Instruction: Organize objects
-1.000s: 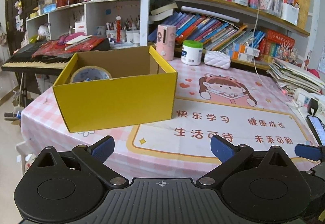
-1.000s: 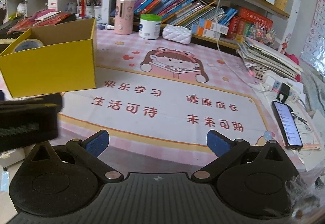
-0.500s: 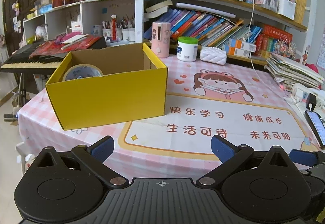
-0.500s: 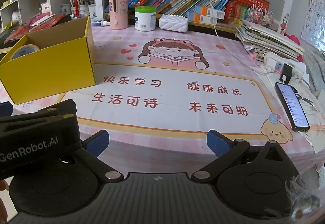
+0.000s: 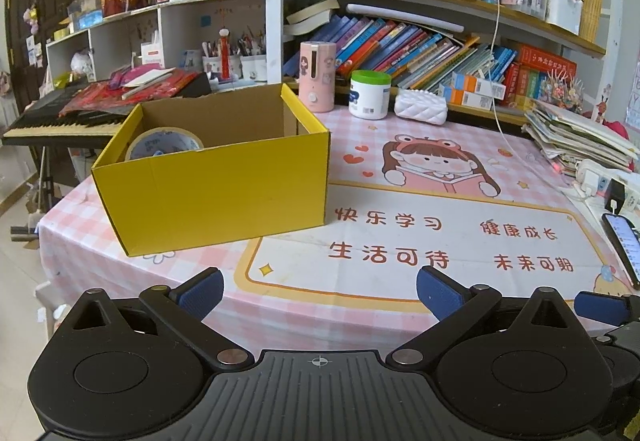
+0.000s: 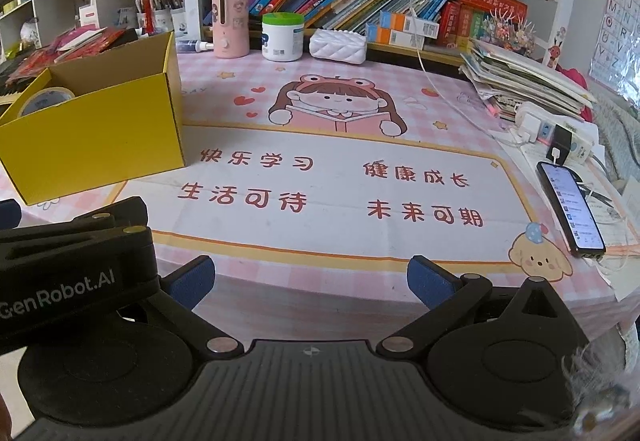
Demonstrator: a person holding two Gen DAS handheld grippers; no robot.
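1. Hovering at the near edge of the tabletop (image 5: 400, 177), the left gripper (image 5: 318, 287) has its jaws released and spread wide, with nothing between its blue fingertips (image 5: 200, 287).
2. Beside it, the right gripper (image 6: 310, 277) likewise has its jaws released and grasps nothing; its blue fingertips (image 6: 430, 283) sit above the pink checked tablecloth.
3. In the right wrist view, the black body of the left gripper, printed with white lettering, crosses the lower left corner.
4. A yellow cardboard box (image 5: 216, 193) stands open on the left part of the tabletop, its front wall facing the grippers.
5. A roll of tape (image 5: 164, 145) lies inside the box against its left side, partly hidden by the front wall; it also shows in the right wrist view (image 6: 46, 99).
6. Printed on the tablecloth are a cartoon girl reading (image 6: 338, 105) and red characters below her.
7. At the far edge, from left to right, stand a pink bottle (image 5: 318, 76), a white jar with a green lid (image 5: 370, 94) and a white quilted case (image 5: 420, 107).
8. A phone (image 6: 570, 207) lies with its screen lit at the right edge, near a stack of papers (image 6: 524, 81) and a power strip (image 6: 560, 129).
9. Shelves of books (image 5: 400, 41) fill the wall behind.
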